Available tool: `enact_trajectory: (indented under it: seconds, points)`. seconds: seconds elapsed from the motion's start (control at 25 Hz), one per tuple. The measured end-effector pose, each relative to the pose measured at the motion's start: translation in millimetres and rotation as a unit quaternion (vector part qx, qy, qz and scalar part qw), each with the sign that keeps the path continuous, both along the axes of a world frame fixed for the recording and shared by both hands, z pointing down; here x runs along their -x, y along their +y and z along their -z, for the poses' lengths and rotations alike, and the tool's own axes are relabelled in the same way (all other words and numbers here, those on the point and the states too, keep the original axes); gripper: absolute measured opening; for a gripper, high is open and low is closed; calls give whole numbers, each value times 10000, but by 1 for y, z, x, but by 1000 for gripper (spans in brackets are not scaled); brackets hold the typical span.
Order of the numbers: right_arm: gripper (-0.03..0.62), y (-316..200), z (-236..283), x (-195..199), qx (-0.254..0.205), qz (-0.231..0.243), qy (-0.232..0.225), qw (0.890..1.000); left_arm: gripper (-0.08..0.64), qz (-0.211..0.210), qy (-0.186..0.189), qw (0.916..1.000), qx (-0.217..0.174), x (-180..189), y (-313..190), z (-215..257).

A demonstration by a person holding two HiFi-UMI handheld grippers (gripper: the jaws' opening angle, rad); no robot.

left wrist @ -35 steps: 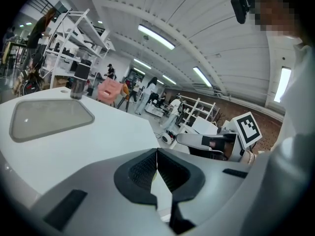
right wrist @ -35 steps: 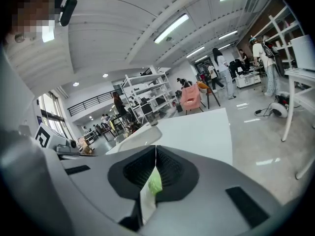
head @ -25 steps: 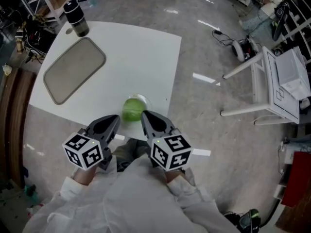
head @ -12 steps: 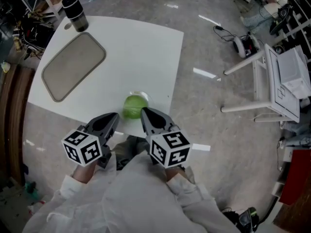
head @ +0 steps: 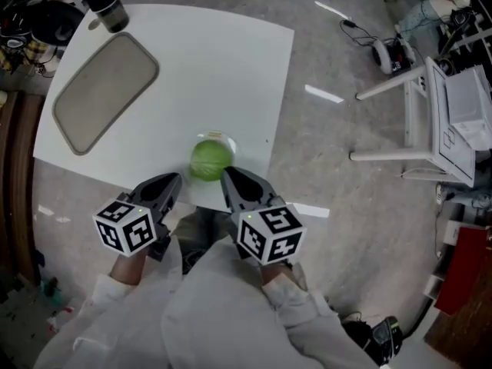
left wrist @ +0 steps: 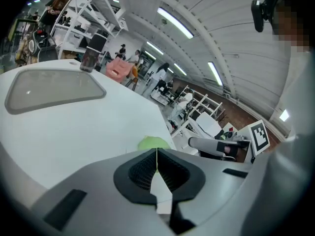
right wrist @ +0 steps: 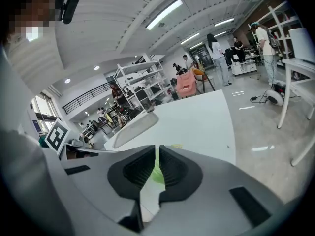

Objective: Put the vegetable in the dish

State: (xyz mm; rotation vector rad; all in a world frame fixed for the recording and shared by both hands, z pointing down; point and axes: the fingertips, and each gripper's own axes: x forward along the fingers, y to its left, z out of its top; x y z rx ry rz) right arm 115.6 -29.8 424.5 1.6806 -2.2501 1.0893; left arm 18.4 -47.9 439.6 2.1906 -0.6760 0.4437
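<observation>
A round green vegetable (head: 210, 160) lies on the white table (head: 215, 68), close to its near edge, with a small pale rim showing behind it. The dish, a grey oblong tray (head: 104, 91), sits far off at the table's left. My left gripper (head: 175, 179) is shut and empty, just short of the vegetable on its left. On the other side my right gripper (head: 227, 174) is shut too, with nothing in it. In the left gripper view the vegetable (left wrist: 153, 142) peeks over the shut left gripper (left wrist: 157, 151). The tray (right wrist: 133, 127) lies beyond the right gripper (right wrist: 156, 149).
A black tumbler (head: 104, 2) stands at the table's far left corner, behind the tray. The table's near edge runs right under both grippers. A white stand (head: 446, 121) and cables are on the floor to the right.
The head view has shifted, so the table sits higher and further left in frame. Both grippers stay shut by the near edge, and the vegetable has not moved on the table.
</observation>
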Motion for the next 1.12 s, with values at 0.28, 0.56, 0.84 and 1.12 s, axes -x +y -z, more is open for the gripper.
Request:
enact_trajectory:
  seconds: [0.28,0.56,0.84,1.12]
  points:
    - [15,-1,-25,1,308,115,-47,9994,11,214,-290,9988,330,3,-6,-26]
    - [17,3,-41,-16,503,-376,-171,9979,11,227,-348,9963,759,4,0,-50]
    - [20,7,-65,-43,865,-654,-184,9939,12,493,-486,9925,1010,4,-7,-66]
    - [83,10,-85,-41,1215,-515,-213,9910,34,587,-599,9899,1143,0,-9,-75]
